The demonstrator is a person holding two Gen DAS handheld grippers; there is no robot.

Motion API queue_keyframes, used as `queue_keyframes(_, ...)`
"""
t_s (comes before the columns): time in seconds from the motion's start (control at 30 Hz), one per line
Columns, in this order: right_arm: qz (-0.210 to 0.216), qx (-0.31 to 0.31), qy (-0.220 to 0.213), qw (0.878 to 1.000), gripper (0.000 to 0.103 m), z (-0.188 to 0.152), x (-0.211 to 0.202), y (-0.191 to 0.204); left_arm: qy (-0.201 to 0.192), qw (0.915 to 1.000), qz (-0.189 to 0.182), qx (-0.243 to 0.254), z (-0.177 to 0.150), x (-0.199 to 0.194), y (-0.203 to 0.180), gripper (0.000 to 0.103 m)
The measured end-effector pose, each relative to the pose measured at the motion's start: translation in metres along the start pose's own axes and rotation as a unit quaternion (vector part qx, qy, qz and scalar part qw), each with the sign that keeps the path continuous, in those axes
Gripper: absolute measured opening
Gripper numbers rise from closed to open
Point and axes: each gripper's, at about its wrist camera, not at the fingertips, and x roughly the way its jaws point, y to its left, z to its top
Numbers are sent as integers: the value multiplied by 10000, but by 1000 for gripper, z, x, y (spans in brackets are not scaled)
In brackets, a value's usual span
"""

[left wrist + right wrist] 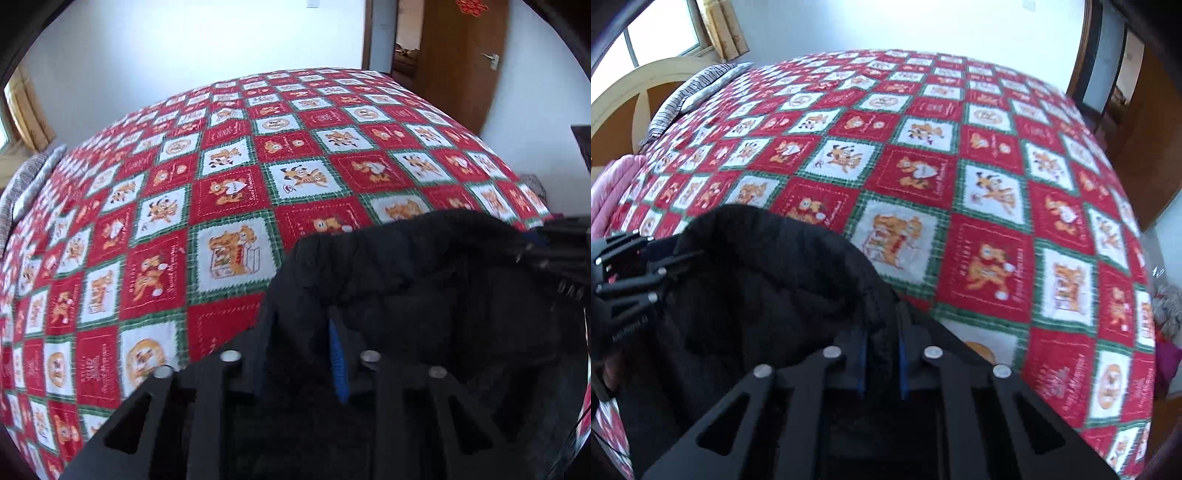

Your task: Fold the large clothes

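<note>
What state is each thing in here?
Black fleecy garment: held up above the bed by both grippers.
Left gripper: shut on the garment's edge.
Right gripper: shut on the garment's edge.
Red patchwork quilt: spread flat.
Brown wooden door: open.

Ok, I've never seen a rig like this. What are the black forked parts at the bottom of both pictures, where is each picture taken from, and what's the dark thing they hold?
There is no robot here: a person holds a hand gripper in each hand, and each carries a wide-angle camera looking along its two fingers. One picture comes from the left gripper, the other from the right gripper. The black forked parts are the grippers' own frames. Each is shut on an edge of one black garment, held up between them above a bed. The bed wears a red, white and green checked bedspread with cartoon animals. In the right view, a striped pillow lies at the bed's far end.
</note>
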Motion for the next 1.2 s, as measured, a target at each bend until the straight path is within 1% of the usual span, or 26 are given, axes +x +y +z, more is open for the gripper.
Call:
queue_keyframes(0.1,-97,-227,-229,9994,11,-22,-26,-1,-95,9999,-49,17,-18,-20,4,20)
queue_keyframes(0.17,-179,-406,-375,9983,11,-40,-38,2,-126,9997,-171,-73,-31,-29,10,20)
queue_keyframes(0.23,-329,-533,-435,9971,11,-54,-36,5,-238,9993,-236,-149,-41,-38,14,20)
queue_keyframes(0.27,-419,-592,-442,9964,10,-61,-31,7,-366,9982,-297,-376,-45,-44,20,21)
queue_keyframes(0.3,-468,-605,-424,9962,10,-65,-25,8,-449,9967,-392,-551,-45,-49,24,24)
queue_keyframes(0.33,-477,-581,-388,9964,10,-68,-20,7,-533,9952,-433,-693,-44,-55,27,40)
queue_keyframes(0.37,-511,-571,-374,9964,10,-73,-14,6,-767,9927,-363,-854,-42,-66,30,60)
queue_keyframes(0.4,-571,-619,-419,9956,10,-78,-11,6,-1009,9899,-303,-946,-40,-76,31,70)
queue_keyframes(0.43,-590,-640,-461,9951,10,-82,-10,7,-1260,9863,-275,-1029,-38,-86,32,84)
queue_keyframes(0.47,-591,-612,-507,9951,10,-84,-9,6,-1578,9802,-284,-1162,-33,-98,34,91)
queue_keyframes(0.5,-583,-588,-548,9951,10,-85,-9,5,-1777,9753,-325,-1272,-28,-103,35,94)
queue_keyframes(0.53,-583,-576,-596,9949,10,-86,-8,4,-1909,9716,-374,-1349,-19,-105,36,98)
queue_keyframes(0.57,-576,-575,-667,9945,10,-88,-8,4,-1937,9714,-365,-1321,-9,-101,33,98)
queue_keyframes(0.6,-562,-571,-735,9941,10,-91,-9,4,-1883,9749,-191,-1171,5,-92,27,98)
queue_keyframes(0.67,-526,-606,-867,9930,10,-97,-9,4,-1730,9801,314,-925,27,-64,18,98)
queue_keyframes(0.73,-499,-672,-982,9916,10,-105,-10,4,-1427,9842,544,-900,37,-35,21,98)
queue_keyframes(0.77,-488,-667,-1001,9915,10,-108,-10,3,-1213,9857,708,-928,38,-17,24,98)
queue_keyframes(0.83,-447,-614,-1002,9921,10,-111,-10,1,-855,9900,538,-986,26,2,31,98)
queue_keyframes(0.9,-403,-601,-1010,9922,10,-110,-10,1,-631,9920,314,-1046,6,11,34,98)
queue_keyframes(0.93,-376,-595,-1004,9925,10,-111,-9,0,-523,9933,257,-994,-3,15,33,98)
queue_keyframes(1.0,-300,-550,-1023,9928,10,-110,-10,-1,-294,9963,382,-718,-22,23,25,98)
queue_keyframes(1.03,-239,-511,-1066,9927,13,-111,-13,-2,-283,9968,427,-612,-28,25,22,98)
queue_keyframes(1.1,-189,-389,-1113,9928,23,-112,-23,-4,-367,9967,642,-339,-38,24,12,98)
queue_keyframes(1.13,-228,-288,-1200,9921,34,-114,-33,-5,-407,9962,715,-291,-39,21,9,98)
queue_keyframes(1.17,-289,-212,-1338,9904,46,-115,-44,-6,-423,9956,793,-278,-40,21,7,98)
queue_keyframes(1.2,-353,-148,-1503,9879,52,-115,-55,-6,-437,9950,844,-294,-41,21,6,98)
